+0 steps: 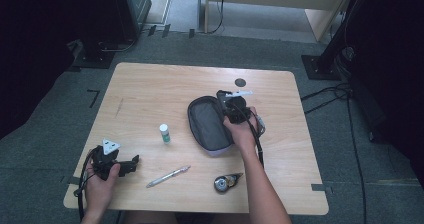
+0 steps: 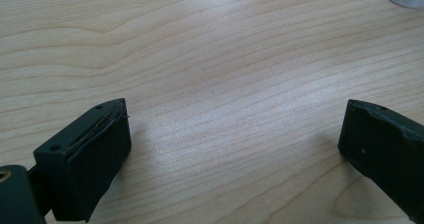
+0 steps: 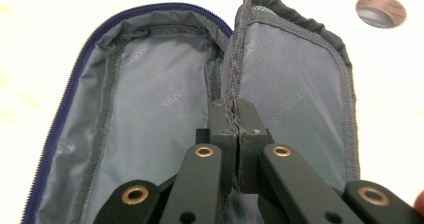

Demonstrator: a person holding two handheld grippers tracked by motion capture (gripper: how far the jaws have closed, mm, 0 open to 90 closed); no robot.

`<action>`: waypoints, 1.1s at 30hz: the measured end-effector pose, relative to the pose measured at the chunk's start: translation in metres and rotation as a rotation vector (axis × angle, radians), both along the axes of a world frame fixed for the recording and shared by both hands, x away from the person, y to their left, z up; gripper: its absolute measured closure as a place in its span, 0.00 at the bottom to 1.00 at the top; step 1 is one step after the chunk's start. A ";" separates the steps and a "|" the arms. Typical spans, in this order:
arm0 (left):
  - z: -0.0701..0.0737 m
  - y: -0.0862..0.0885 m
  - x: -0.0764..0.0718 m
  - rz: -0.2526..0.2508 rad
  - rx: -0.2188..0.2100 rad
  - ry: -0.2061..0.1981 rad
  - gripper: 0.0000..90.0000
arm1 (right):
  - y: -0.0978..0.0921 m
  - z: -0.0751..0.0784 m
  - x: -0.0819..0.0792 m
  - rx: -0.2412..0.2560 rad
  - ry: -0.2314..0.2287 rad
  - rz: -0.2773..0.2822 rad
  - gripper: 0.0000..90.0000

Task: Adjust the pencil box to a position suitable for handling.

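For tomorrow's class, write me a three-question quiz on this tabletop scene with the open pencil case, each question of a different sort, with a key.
1. True or false: the right gripper has its fingers shut on a fabric edge of the pencil case.
2. Multiple choice: which thing lies nearest the left gripper in the high view? A) the correction tape B) the pen C) the small white bottle
3. Fill in: in the left gripper view, the two fingers stand wide ____ over the bare table.

Key: 1 true; 2 B; 3 apart.
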State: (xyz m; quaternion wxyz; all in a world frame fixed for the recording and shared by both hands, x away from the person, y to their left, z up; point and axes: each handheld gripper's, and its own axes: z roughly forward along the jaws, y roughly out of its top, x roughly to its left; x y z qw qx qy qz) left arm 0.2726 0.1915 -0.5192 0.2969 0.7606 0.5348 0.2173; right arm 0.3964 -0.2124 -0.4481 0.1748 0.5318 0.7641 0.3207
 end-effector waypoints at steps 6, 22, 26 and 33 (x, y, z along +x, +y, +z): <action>0.000 0.000 0.000 0.001 -0.001 0.000 0.01 | 0.006 -0.011 0.006 -0.017 0.001 0.041 0.97; 0.000 0.000 0.000 0.000 0.000 0.001 0.01 | -0.005 -0.005 -0.051 0.034 -0.046 -0.140 0.69; 0.000 0.000 0.000 0.001 -0.002 0.000 0.01 | -0.014 -0.010 -0.071 0.047 -0.008 -0.209 0.70; 0.000 0.000 0.000 0.000 0.000 0.001 0.01 | -0.020 -0.007 -0.100 0.102 -0.023 -0.322 0.63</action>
